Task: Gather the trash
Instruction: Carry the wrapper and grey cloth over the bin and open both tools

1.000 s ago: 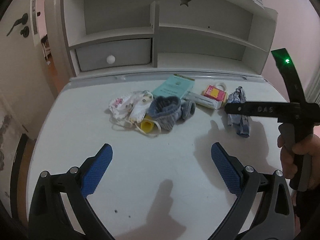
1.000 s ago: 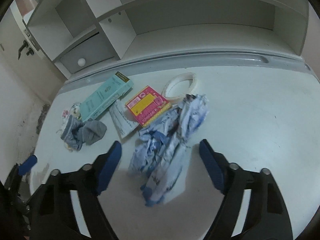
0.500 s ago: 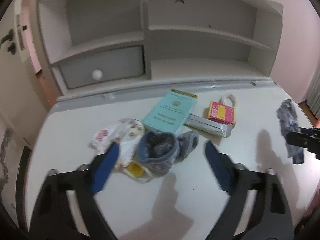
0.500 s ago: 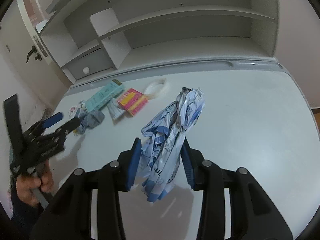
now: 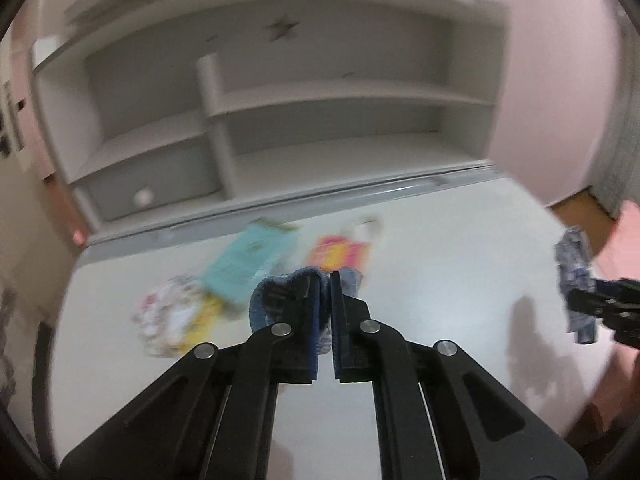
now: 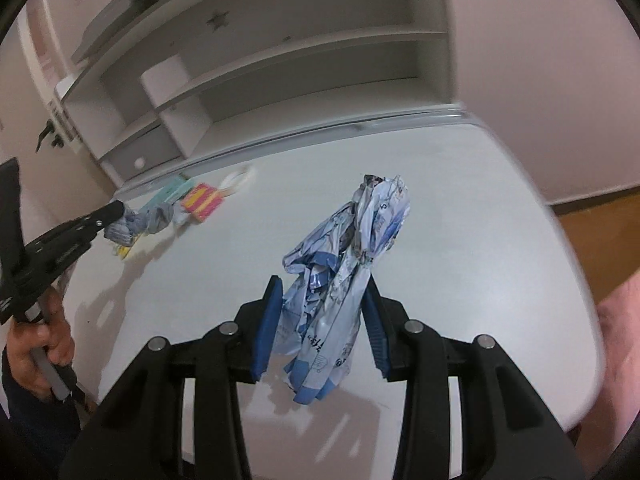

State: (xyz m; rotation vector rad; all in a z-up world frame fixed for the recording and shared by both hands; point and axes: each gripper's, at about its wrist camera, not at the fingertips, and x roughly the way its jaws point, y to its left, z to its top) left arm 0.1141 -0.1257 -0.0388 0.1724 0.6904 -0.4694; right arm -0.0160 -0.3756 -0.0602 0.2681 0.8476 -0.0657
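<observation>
Half a second ago my left gripper [image 5: 325, 312] was spread wide over the pile; now its blue pads have clamped together on the grey sock [image 5: 276, 292], pinching the fabric at the cuff so the rest hangs free to the left of the jaws. My right gripper [image 6: 322, 330] has kept its clench on the crumpled blue-and-white wrapper [image 6: 348, 256] and carried it higher and farther from the pile, out toward the rim of the white desk [image 6: 460, 200].

I take the pink-and-yellow packet [image 5: 340, 254] as my landmark. The sock sits just in front of it, between my pads. The teal booklet [image 5: 250, 258] lies just to its left, and beyond that, farther left again, the printed face mask [image 5: 168, 316] rests with something yellow at its near edge. A white tape ring [image 6: 236, 178] lies just behind the packet. The wrapper is well to its right, held off the surface.

I grip the wrapper across its middle because crushed film is springy and a loose pinch would let it slide out. The sock I hold near one edge, which is enough for soft cloth. This view is blurred, so whether the sock has fully cleared the desk I cannot tell. No bin shows in either view.
</observation>
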